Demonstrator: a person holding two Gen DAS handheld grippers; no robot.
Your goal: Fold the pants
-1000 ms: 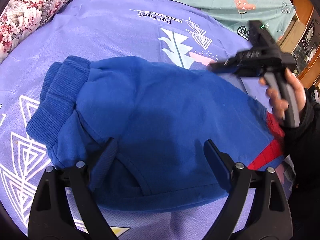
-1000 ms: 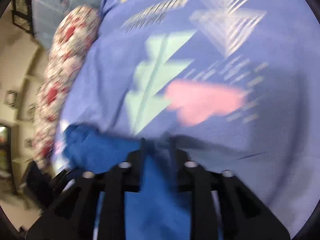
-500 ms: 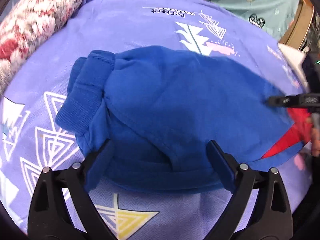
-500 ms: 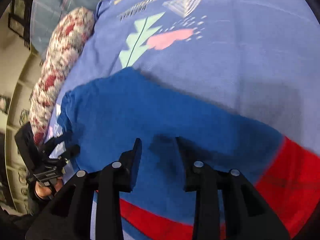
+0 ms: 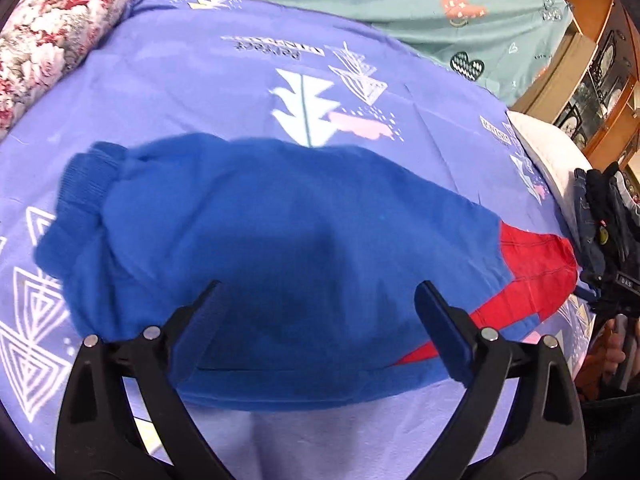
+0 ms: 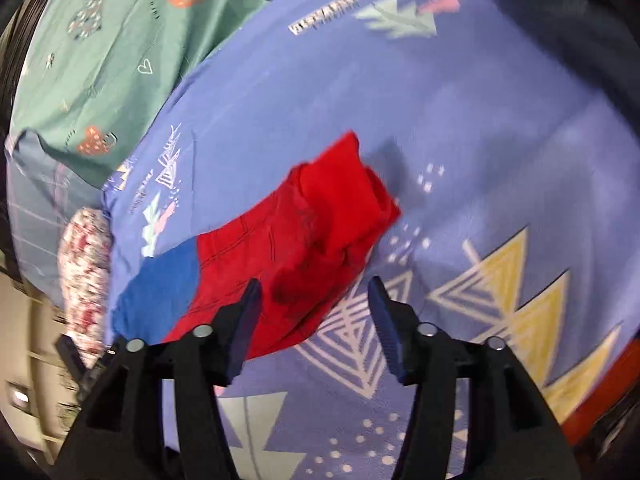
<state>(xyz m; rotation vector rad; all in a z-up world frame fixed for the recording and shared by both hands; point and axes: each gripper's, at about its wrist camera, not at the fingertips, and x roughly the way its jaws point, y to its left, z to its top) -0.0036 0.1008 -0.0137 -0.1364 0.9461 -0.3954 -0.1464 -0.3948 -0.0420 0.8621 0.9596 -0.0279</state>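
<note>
The blue pants (image 5: 280, 232) lie folded on the purple bedsheet (image 5: 192, 76), ribbed cuffs at the left and a red waist panel (image 5: 536, 268) at the right. My left gripper (image 5: 320, 312) hovers open over the near edge of the pants, holding nothing. In the right wrist view the red panel (image 6: 312, 236) and a strip of blue (image 6: 160, 284) lie ahead. My right gripper (image 6: 314, 312) is open and empty just above the red end's near corner. The right gripper also shows at the right edge of the left wrist view (image 5: 616, 280).
A floral pillow (image 5: 48, 32) lies at the bed's far left. A green patterned sheet (image 5: 400, 0) covers the far side. A white pillow (image 5: 548, 148) and wooden furniture (image 5: 600, 60) stand at the right. Printed purple sheet (image 6: 480, 160) spreads right of the pants.
My right gripper has let go of the blue fabric, opened, and swung back to the red waist end. My left gripper has stayed open and drawn back slightly; the pants now lie flat.
</note>
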